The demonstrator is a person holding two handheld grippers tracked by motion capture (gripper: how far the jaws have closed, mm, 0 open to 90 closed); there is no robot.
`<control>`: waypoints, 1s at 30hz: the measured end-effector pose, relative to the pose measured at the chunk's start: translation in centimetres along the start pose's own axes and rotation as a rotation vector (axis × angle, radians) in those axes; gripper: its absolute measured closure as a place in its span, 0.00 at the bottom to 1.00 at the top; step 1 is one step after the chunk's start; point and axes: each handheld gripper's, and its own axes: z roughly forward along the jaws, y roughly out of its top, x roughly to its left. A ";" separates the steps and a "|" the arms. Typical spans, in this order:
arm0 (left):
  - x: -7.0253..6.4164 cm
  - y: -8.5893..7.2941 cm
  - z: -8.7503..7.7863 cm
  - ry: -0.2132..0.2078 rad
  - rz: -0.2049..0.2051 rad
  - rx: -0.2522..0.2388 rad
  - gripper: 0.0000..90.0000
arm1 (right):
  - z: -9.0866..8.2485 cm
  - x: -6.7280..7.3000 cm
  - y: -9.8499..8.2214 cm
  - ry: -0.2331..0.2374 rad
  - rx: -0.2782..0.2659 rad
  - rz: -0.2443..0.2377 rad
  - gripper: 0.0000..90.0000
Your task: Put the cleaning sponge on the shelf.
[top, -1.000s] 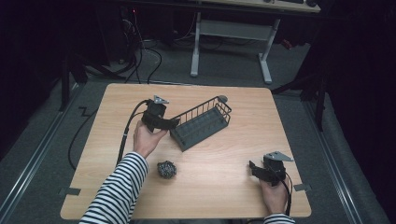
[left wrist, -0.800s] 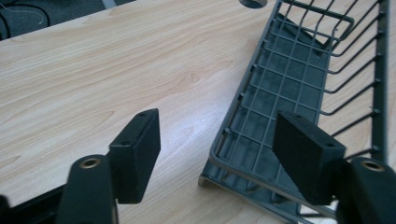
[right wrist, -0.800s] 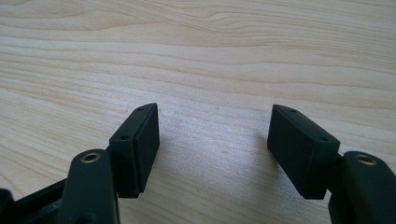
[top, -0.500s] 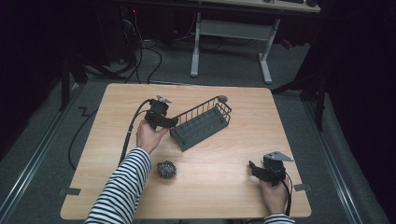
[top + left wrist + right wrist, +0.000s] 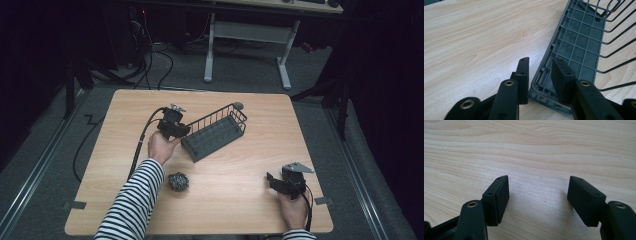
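The rack point(image 5: 215, 132) is a long, dark grey tray with a grid floor and an upright black wire fence along its far long side. Its long axis is set aslant on the table point(image 5: 240, 210): the near end is pointed toward the left gripper point(image 5: 181, 131), the far end away and to the right.

In the left gripper view, the rack's point(image 5: 576, 42) near-end rim is straddled by the jaws, one jaw outside it on the bare wood, the other over the grid floor. The jaws have just been closing and are narrowly parted. The pads appear to press on the rim, though contact cannot be confirmed.

The right gripper point(image 5: 272, 181) is held well apart from the rack. Its jaws are spread wide, with nothing but wood between them.
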 end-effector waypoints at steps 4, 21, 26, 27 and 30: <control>0.3 -0.1 -0.3 0.004 0.000 0.009 0.81 | 0.0 0.0 0.0 0.000 0.000 0.000 0.38; 2.2 -2.0 -2.2 0.006 -0.037 -0.006 0.84 | 0.0 0.0 0.0 0.002 -0.001 -0.005 0.38; 2.9 -2.8 -3.0 0.011 -0.052 -0.012 0.84 | 0.0 0.0 0.0 0.002 -0.001 -0.005 0.38; 3.3 -3.2 -3.4 0.015 -0.054 -0.014 0.84 | 0.0 0.0 0.0 0.002 -0.002 -0.005 0.38; 3.7 -3.8 -3.8 0.017 -0.062 -0.021 0.84 | 0.0 0.0 0.0 0.002 -0.001 -0.005 0.38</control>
